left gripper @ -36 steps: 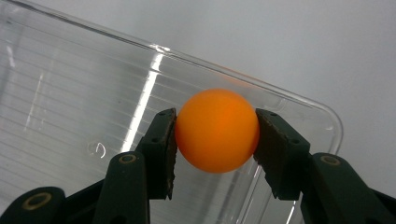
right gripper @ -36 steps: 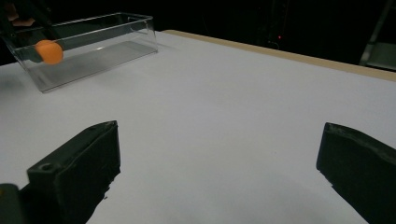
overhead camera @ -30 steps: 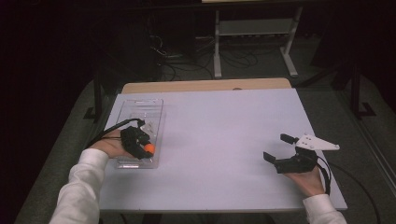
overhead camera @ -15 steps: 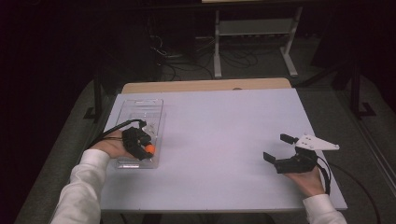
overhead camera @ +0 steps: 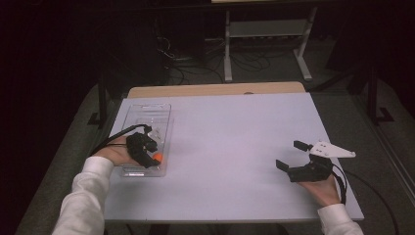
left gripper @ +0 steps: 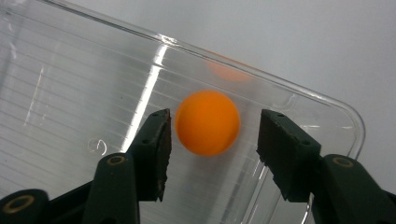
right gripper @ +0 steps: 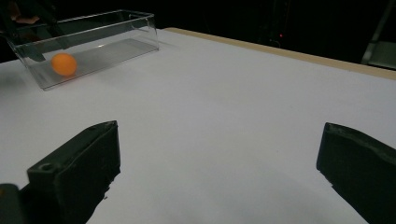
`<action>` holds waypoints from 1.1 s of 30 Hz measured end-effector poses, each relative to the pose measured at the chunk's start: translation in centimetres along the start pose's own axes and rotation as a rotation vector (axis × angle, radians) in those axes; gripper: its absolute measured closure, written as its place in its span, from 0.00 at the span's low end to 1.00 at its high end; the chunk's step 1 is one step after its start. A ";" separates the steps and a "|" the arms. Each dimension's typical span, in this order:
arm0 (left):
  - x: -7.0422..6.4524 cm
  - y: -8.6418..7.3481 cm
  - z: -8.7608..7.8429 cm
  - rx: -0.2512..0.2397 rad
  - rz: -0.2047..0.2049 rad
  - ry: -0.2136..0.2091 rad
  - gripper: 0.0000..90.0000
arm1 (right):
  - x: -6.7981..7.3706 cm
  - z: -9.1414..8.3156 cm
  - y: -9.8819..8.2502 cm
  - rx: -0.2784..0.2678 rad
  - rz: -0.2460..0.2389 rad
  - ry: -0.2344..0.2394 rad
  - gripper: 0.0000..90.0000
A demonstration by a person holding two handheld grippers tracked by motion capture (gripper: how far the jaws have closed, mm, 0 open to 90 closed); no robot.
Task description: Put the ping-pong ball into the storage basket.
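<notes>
An orange ball (left gripper: 208, 122) lies on the floor of a clear plastic box (overhead camera: 147, 117) at the table's left side. My left gripper (overhead camera: 152, 156) reaches down into the near end of the box. It is open, its jaws on either side of the ball: the left jaw is almost against it and the right jaw stands off by a small gap. In the right gripper view the ball (right gripper: 64, 64) sits low in the box (right gripper: 116, 32), far off to the left. My right gripper (overhead camera: 289, 155) rests near the table's right front, open wide with nothing between its jaws.
The white table top (overhead camera: 230, 132) stretches between the two hands. A wooden strip (overhead camera: 215, 89) runs along the far edge. Beyond it, a metal stand (overhead camera: 264, 39) and cables lie on the dark floor.
The orange ball has slipped a little toward the near right end of the box beside the left gripper's tips. The right gripper has stayed still.
</notes>
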State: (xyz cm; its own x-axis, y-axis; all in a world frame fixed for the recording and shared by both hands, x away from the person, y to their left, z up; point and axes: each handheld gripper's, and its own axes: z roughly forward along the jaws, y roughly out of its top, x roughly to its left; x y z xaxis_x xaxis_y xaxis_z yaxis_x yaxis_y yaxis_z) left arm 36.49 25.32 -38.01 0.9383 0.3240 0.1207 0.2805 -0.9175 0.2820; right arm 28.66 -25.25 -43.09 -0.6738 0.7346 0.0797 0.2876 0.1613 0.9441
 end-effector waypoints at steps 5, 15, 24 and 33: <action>0.1 -0.2 -0.4 -0.012 -0.021 0.001 0.43 | 0.0 0.0 0.0 0.000 0.001 0.001 0.00; 0.6 -0.5 -1.2 -0.023 -0.072 0.043 0.34 | 0.1 0.0 0.0 0.000 0.004 0.005 0.00; 0.5 -0.4 -1.7 -0.048 -0.084 0.064 0.13 | 0.1 0.0 0.0 0.002 0.004 0.006 0.00; 0.6 -0.3 -2.6 -0.130 -0.118 0.071 0.00 | 0.0 -0.2 0.0 -0.004 0.011 0.003 0.00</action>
State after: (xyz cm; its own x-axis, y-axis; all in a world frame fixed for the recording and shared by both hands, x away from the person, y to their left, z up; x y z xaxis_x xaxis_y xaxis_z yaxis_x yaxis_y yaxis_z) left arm 36.47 26.41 -35.50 0.8823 0.4478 0.1451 0.3553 -0.8358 0.4186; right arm 28.56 -25.39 -43.05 -0.6727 0.7342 0.0913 0.2925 0.1506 0.9443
